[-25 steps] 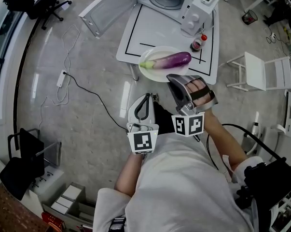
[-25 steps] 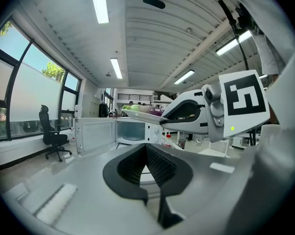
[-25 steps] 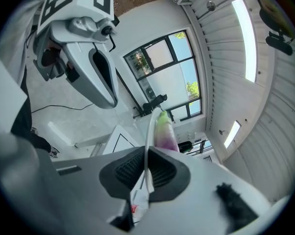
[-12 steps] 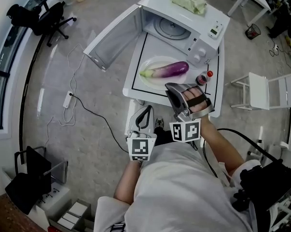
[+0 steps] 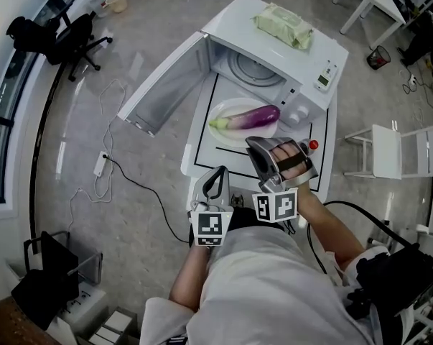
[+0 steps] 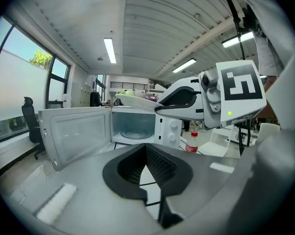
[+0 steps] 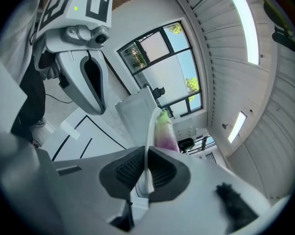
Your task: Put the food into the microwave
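Plate of eggplant held up at the open microwave.

The right gripper (image 5: pixel 258 146) has its jaws clamped on the near rim of the plate (image 5: pixel 234 113). The eggplant (image 5: pixel 253 116) lies on it, just before the cavity of the microwave (image 5: pixel 302 56), whose door (image 5: pixel 166 88) swings wide to the left. The left gripper (image 5: pixel 217 172) has its jaws closed on nothing, over the near edge of the surface (image 5: pixel 205 157). A red-capped bottle (image 5: pixel 313 146) right of the plate is mostly hidden by the right gripper. A green packet (image 5: pixel 282 25) lies on the microwave.
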The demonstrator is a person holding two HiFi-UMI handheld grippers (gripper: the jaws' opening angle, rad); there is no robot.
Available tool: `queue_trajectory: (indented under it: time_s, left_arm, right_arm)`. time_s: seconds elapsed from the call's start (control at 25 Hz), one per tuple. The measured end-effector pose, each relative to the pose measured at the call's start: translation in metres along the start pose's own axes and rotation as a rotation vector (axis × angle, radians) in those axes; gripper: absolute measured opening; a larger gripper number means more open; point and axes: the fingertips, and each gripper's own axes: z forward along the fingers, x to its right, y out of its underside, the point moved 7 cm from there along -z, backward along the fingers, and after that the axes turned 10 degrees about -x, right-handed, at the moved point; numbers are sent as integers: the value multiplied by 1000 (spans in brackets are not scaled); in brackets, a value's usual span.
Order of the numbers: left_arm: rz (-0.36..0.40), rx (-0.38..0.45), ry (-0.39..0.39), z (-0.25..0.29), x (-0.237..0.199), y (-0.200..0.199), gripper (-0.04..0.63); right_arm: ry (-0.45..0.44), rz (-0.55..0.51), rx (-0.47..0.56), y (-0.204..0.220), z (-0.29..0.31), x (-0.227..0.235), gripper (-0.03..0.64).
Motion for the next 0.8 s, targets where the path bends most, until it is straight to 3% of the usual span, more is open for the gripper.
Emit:
queue_trajectory:
  time_s: [0.52, 0.8]
  left_arm:
    - [46, -16, 92, 50, -50, -11, 8]
    - [107, -22, 209, 77, -88, -23, 8]
  right_arm:
    - [-33, 54, -92, -1, 59, -1, 26]
    - [-40, 119, -209, -13, 99, 4, 26]
